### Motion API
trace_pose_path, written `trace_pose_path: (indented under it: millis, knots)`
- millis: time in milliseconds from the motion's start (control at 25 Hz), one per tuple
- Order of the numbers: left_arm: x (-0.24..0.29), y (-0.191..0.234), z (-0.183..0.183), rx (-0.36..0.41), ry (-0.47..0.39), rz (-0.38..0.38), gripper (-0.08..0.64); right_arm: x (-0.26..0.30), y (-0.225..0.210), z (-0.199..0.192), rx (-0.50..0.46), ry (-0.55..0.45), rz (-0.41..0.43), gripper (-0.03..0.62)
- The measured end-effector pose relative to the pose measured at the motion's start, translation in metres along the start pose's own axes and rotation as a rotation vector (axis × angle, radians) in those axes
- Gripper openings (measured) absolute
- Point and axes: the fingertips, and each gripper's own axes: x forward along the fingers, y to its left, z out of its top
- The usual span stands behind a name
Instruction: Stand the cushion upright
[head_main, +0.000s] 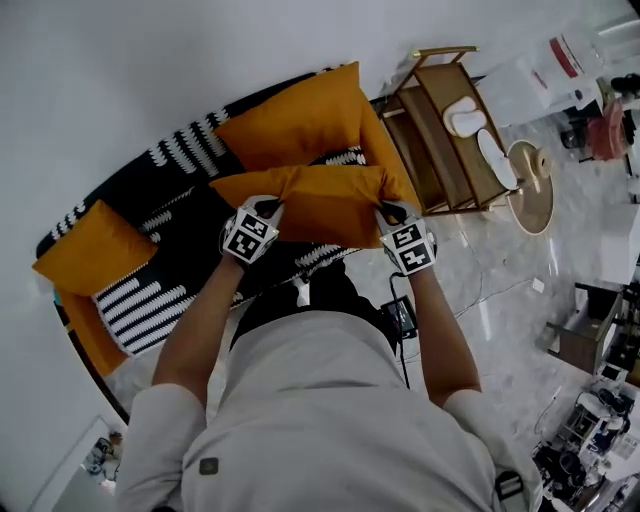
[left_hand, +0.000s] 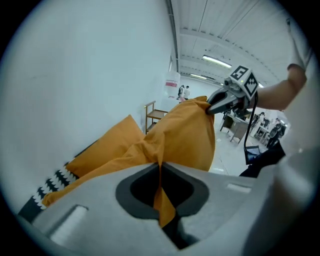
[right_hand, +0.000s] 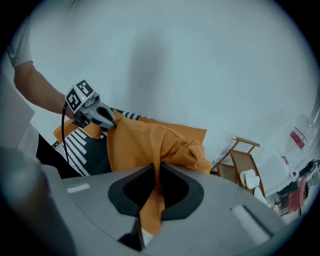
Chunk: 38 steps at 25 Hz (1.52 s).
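Note:
An orange cushion hangs above the black-and-white striped sofa, held up by its two near corners. My left gripper is shut on the cushion's left corner, with a fold of orange fabric pinched between its jaws. My right gripper is shut on the right corner, and the orange fabric runs down through its jaws. In the left gripper view the cushion stretches away to the right gripper. The right gripper view shows the cushion reaching across to the left gripper.
A second orange cushion leans against the white wall at the sofa's back. A third orange cushion sits at the sofa's left end. A wooden side rack with white items stands right of the sofa. Cables trail over the marble floor.

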Motion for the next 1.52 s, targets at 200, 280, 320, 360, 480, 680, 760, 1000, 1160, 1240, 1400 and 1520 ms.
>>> trace_pose_path:
  millis: [200, 280, 320, 360, 480, 680, 760, 1000, 1160, 1240, 1400, 1520]
  knots:
    - [-0.052, 0.015, -0.011, -0.038, 0.007, 0.077, 0.009, -0.002, 0.03, 0.039, -0.061, -0.039, 0.062, 0.035]
    - [-0.069, 0.018, -0.017, -0.056, 0.007, 0.114, 0.009, 0.002, 0.04, 0.053, -0.099, -0.064, 0.096, 0.035]
    - [-0.077, 0.02, -0.021, -0.067, 0.008, 0.136, 0.009, 0.006, 0.045, 0.06, -0.115, -0.078, 0.115, 0.035]
    - [-0.084, 0.022, -0.025, -0.078, 0.008, 0.16, 0.009, 0.009, 0.05, 0.064, -0.127, -0.088, 0.139, 0.035]
    - [-0.102, 0.027, -0.037, -0.115, 0.025, 0.232, 0.009, 0.023, 0.063, 0.073, -0.153, -0.109, 0.226, 0.034]
    - [-0.132, 0.038, -0.045, -0.174, 0.048, 0.349, 0.009, 0.045, 0.079, 0.095, -0.205, -0.139, 0.343, 0.034]
    - [-0.142, 0.042, -0.049, -0.187, 0.047, 0.396, 0.009, 0.05, 0.086, 0.103, -0.237, -0.152, 0.383, 0.034]
    - [-0.172, 0.042, -0.057, -0.231, 0.069, 0.486, 0.009, 0.061, 0.105, 0.123, -0.305, -0.17, 0.489, 0.034]
    - [-0.186, 0.046, -0.07, -0.234, 0.095, 0.522, 0.009, 0.069, 0.121, 0.135, -0.33, -0.179, 0.542, 0.034]
    - [-0.192, 0.051, -0.077, -0.233, 0.099, 0.536, 0.009, 0.073, 0.128, 0.142, -0.344, -0.181, 0.554, 0.034]
    - [-0.206, 0.058, -0.091, -0.246, 0.107, 0.539, 0.009, 0.079, 0.148, 0.15, -0.361, -0.167, 0.56, 0.034]
    - [-0.219, 0.072, -0.104, -0.249, 0.106, 0.532, 0.009, 0.089, 0.167, 0.159, -0.362, -0.149, 0.554, 0.034]
